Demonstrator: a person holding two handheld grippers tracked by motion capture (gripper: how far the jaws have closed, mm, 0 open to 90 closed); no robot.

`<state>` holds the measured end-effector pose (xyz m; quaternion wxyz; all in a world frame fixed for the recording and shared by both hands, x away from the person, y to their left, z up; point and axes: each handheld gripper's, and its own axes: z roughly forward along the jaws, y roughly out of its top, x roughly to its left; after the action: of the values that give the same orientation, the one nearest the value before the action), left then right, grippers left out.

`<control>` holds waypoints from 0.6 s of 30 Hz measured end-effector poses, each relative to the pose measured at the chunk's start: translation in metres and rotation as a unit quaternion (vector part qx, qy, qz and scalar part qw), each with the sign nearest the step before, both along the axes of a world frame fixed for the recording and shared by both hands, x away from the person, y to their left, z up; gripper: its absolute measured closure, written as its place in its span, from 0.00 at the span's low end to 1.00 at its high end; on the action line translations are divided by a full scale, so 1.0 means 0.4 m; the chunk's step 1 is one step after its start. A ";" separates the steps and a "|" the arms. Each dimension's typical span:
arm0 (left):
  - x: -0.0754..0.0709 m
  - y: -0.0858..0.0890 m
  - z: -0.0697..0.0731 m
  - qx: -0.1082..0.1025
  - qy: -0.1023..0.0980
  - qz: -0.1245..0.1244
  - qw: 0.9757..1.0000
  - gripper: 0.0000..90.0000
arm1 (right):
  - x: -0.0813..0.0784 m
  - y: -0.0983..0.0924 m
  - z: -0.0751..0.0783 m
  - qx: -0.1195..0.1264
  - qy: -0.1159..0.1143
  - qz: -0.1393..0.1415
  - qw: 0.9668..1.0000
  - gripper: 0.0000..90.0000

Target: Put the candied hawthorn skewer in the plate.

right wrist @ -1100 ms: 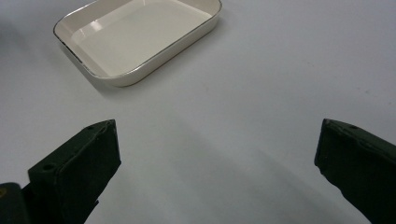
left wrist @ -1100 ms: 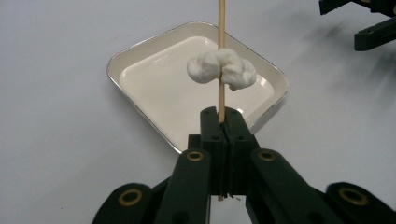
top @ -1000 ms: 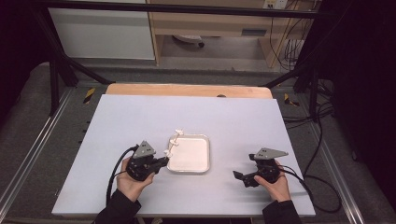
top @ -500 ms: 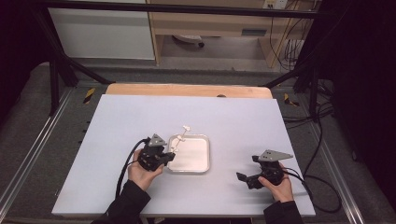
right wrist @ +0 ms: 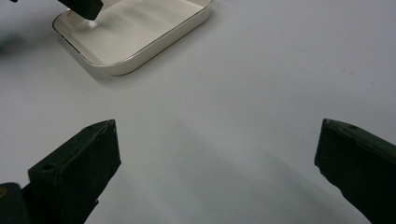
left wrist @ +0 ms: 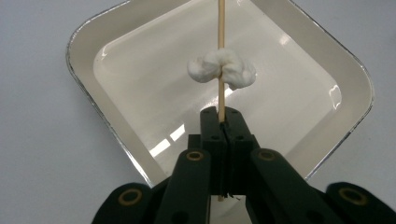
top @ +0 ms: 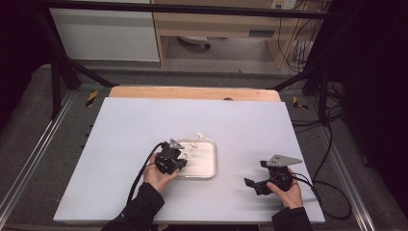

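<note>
My left gripper (left wrist: pixel 222 122), clamped on the skewer (left wrist: pixel 221 51), had lifted it over the tray (top: pixel 208 166) — right gripper (top: pixel 256 185) idle, jaws apart.

Overhead light brightens the pale grey table (top: pixel 144 125) amid dark surroundings; glare streaks the glossy cream rectangular tray (left wrist: pixel 140 70); near black tongs (right wrist: pixel 215 172) blur softly.

Surface (top: pixel 144 120): pale grey-blue, plain; far edge strip light wood tone. Tray (left wrist: pixel 116 42): glossy cream-white, thin dark metallic rim line. Skewer (left wrist: pixel 221 28): light tan wood. Lump on skewer (left wrist: pixel 222 70): white. Left tool (left wrist: pixel 222 122): black, brass-coloured rivets. Right tool (right wrist: pixel 215 168): black; top plate grey. Sleeves (top: pixel 144 207): black. Cables: black.
</note>
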<state>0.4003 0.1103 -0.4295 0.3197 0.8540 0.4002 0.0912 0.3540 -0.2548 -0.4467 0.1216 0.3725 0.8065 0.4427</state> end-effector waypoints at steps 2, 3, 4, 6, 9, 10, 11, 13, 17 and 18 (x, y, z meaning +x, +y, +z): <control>-0.002 -0.003 -0.002 0.008 0.002 -0.003 1.000 0.98 | 0.000 0.001 -0.001 -0.001 0.000 -0.001 1.000 0.01; -0.003 -0.004 -0.004 0.010 0.006 -0.005 1.000 0.98 | 0.000 0.001 -0.002 -0.002 0.000 0.001 1.000 0.01; -0.005 -0.004 -0.005 0.015 0.005 -0.007 1.000 0.98 | -0.001 0.001 -0.002 -0.001 0.000 0.002 1.000 0.01; -0.007 -0.005 -0.007 0.022 0.008 -0.008 1.000 0.98 | -0.001 0.001 -0.001 -0.002 0.000 0.001 1.000 0.01; -0.008 -0.006 -0.007 0.029 0.013 -0.010 0.999 0.98 | -0.001 0.000 0.000 0.001 -0.001 0.002 1.000 0.01; -0.008 -0.006 -0.007 0.029 0.014 -0.010 0.999 0.98 | -0.001 0.000 0.000 0.001 -0.001 0.003 1.000 0.01; -0.007 -0.006 -0.006 0.029 0.015 -0.011 0.999 0.98 | -0.001 0.001 0.000 0.001 0.000 0.002 1.000 0.01; -0.008 -0.008 -0.007 0.032 0.011 -0.011 0.999 0.98 | -0.001 0.001 -0.001 0.001 0.000 0.001 1.000 0.01; -0.010 -0.010 -0.007 0.034 0.008 -0.015 0.999 0.97 | -0.001 0.002 -0.001 0.001 0.001 0.002 1.000 0.01; -0.010 -0.010 -0.007 0.034 0.007 -0.015 0.999 0.95 | -0.001 0.002 -0.001 0.001 0.001 0.002 1.000 0.01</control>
<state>0.3963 0.1065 -0.4321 0.2887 0.8712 0.3860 0.0936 0.3536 -0.2541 -0.4471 0.1197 0.3716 0.8067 0.4437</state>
